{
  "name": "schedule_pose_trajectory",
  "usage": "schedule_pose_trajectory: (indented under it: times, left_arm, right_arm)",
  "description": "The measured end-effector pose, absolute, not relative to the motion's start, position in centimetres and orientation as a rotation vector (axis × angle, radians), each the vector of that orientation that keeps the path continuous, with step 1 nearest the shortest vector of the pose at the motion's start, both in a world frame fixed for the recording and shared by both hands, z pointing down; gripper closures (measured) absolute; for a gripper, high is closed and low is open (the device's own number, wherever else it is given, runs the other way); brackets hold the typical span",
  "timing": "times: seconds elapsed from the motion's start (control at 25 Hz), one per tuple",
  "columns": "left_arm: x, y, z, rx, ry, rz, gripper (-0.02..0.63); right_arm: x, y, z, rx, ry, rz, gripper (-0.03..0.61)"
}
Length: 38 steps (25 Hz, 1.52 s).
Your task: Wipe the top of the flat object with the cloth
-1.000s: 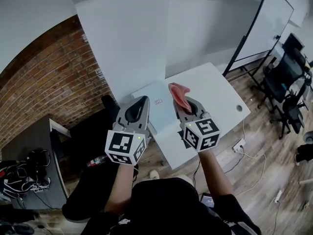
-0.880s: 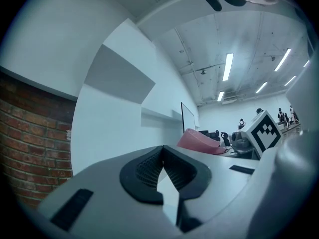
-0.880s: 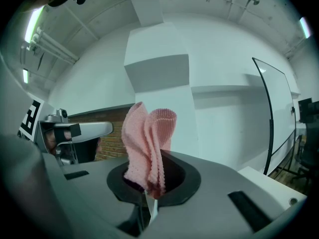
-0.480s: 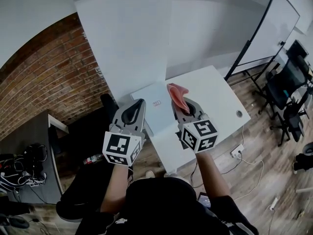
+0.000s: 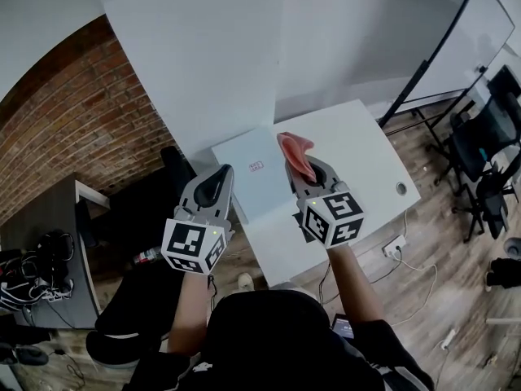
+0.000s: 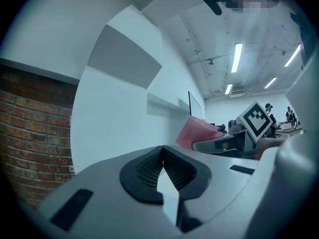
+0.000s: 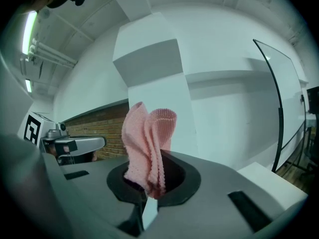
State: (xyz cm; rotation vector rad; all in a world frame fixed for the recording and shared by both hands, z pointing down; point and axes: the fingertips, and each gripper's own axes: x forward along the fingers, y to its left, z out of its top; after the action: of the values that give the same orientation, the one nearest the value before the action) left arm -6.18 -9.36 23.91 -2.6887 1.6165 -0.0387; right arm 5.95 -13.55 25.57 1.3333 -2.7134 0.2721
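My left gripper (image 6: pixel 162 158) is clenched with nothing in it; its ribbed pads meet. My right gripper (image 7: pixel 149 185) is grasping the pink cloth (image 7: pixel 147 138). The cloth is pinched at its lower end, and the rest stands up in loose folds beyond the jaws.

From the head view, the two grippers are held side by side and apart, the right one a little further forward. The flat object (image 5: pixel 248 186) is a white panel with a small red mark near its far edge. It lies on the white table (image 5: pixel 366 157) below and ahead of both grippers, in the gap between them. The cloth hangs just right of the panel's far corner, and I cannot tell whether it touches anything below. A brick wall (image 5: pixel 73 129) stands well to the left of my left gripper. A whiteboard (image 5: pixel 456 47) stands far off to the right of my right one.
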Motion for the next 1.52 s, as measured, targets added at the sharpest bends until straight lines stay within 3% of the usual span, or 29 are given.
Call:
schedule_pose_trajectory:
  times: [1.2, 1.52]
  left_arm:
    - [-5.8, -19.0, 45.9, -2.834, 1.521, -0.571, 0.597]
    - [-5.7, -20.0, 51.7, -2.826, 1.493, -0.743, 0.507]
  right_arm:
    - [3.1, -22.9, 44.0, 1.031, -2.494, 0.556, 0.534]
    - [3.3, -24.9, 48.2, 1.032, -2.454, 0.588, 0.534]
